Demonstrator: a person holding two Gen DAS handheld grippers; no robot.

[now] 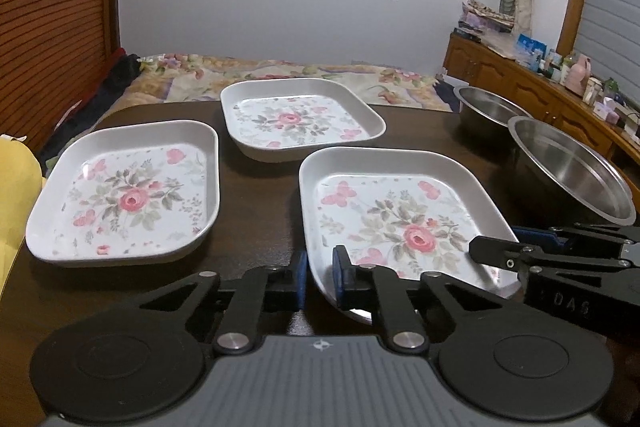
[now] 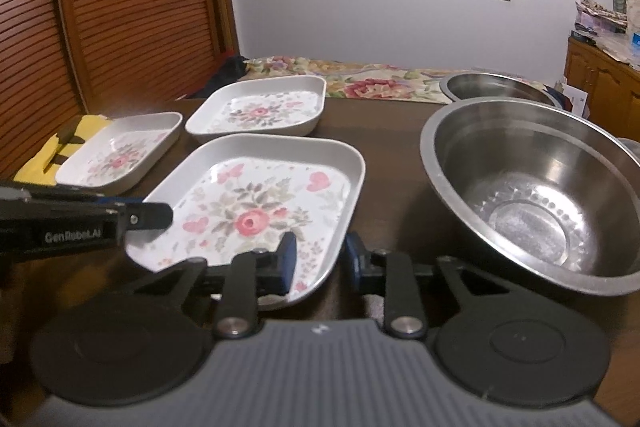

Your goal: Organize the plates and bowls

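Plates with rose prints sat on the dark counter [image 1: 256, 195]. Nearest plate [image 1: 400, 219] had its near-left rim between the left tool [image 1: 320, 277]'s part-open pads and its near-right rim between the right tool [image 2: 320, 259]'s, neither visibly clamped. Two steel bowls [image 2: 536, 187] stood to its right.

The left gripper [image 1: 320, 277] is sitting low and level, pointing forward, its two blue-padded fingers [image 1: 299, 279] standing a narrow gap apart with a thin rim passing between them; contact with the pads cannot be confirmed. The right gripper [image 2: 320, 261] is likewise lying low, its fingers [image 2: 289, 259] parted somewhat wider, also straddling a rim without clear contact. Each gripper is reaching in from the side in the other's view.
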